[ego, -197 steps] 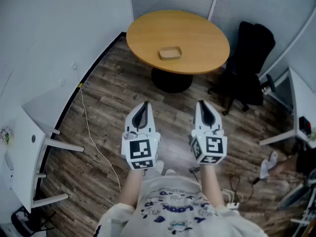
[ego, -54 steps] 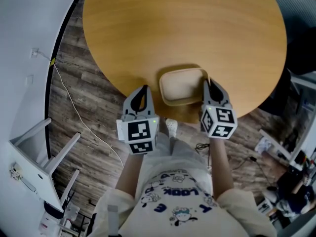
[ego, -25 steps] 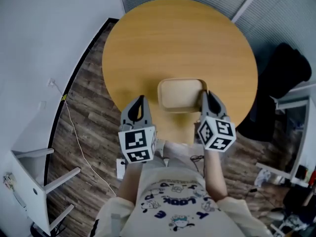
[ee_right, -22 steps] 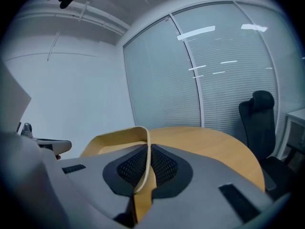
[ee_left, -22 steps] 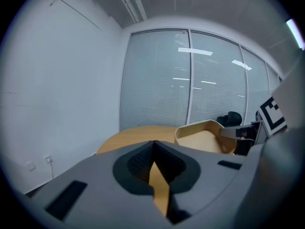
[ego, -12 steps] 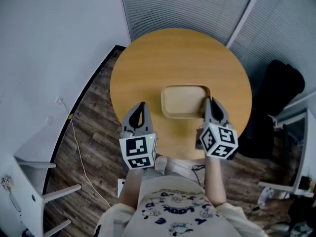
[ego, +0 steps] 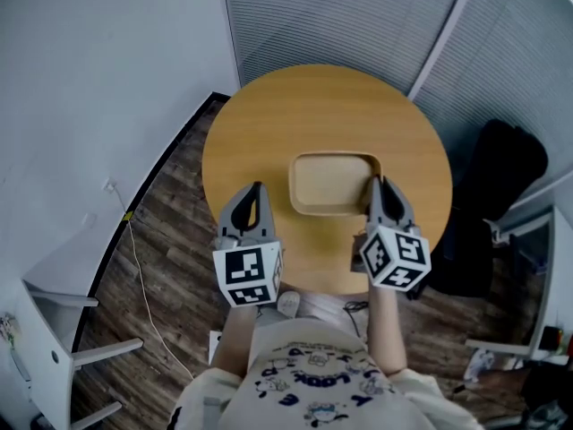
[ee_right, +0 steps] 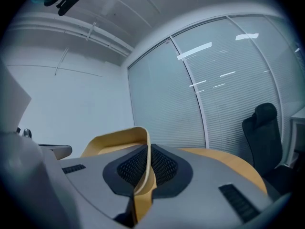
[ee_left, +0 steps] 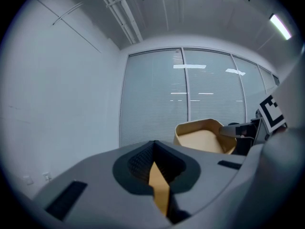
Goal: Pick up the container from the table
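Right tongs (ego: 374,186) grip container (ego: 329,182); shirt (ego: 313,376) print perhaps "LOOK".

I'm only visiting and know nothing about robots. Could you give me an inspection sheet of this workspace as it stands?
Surface: round wooden table.
Job's things: tan container, empty; it looks raised off the table by its right rim.
Clutter: nothing seen.
Grippers: right gripper, jaws shut on the container's rim; left gripper, jaws shut, holding nothing.
Cables: white cable trailing over the floor near the wall.
Surroundings: window blinds, black chair, wood floor.
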`<state>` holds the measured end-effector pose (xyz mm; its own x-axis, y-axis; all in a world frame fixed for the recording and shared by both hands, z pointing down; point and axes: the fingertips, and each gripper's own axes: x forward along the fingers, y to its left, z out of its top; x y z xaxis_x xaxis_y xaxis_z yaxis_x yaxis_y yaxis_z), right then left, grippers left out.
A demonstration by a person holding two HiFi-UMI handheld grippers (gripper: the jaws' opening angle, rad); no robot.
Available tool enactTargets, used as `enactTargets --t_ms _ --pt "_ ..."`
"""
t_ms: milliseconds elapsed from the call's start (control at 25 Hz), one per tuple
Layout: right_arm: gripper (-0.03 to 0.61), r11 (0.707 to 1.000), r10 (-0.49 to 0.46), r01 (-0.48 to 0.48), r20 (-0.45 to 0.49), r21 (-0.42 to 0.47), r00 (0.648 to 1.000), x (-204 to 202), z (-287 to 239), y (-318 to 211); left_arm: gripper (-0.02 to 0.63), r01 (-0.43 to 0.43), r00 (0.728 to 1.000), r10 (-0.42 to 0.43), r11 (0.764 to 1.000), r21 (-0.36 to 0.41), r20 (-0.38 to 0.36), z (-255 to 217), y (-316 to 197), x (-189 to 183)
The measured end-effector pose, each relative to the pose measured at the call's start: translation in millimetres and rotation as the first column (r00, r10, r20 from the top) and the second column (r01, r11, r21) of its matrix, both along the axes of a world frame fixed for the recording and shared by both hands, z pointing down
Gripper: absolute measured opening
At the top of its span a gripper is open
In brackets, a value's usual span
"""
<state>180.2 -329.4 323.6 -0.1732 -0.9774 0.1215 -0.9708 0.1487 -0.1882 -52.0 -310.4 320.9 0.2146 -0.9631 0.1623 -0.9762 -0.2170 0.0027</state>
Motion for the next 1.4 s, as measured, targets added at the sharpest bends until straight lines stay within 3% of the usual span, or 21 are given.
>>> enactTargets --t_ms 840,1400 --pt "0.017 0.999 0.005 -0.005 0.001 0.038 1.0 -17.6 -17.6 7.4 0.002 0.003 1.0 -0.002 0.999 0.034 -0.012 -15.0 4.9 -19.7" --pt "0.017 0.999 -0.004 0.004 -0.011 0.044 1.0 -24.0 -23.0 6.3 0.002 -0.008 0.999 0.009 1.0 0.017 -0.035 -12.5 7.3 -19.6"
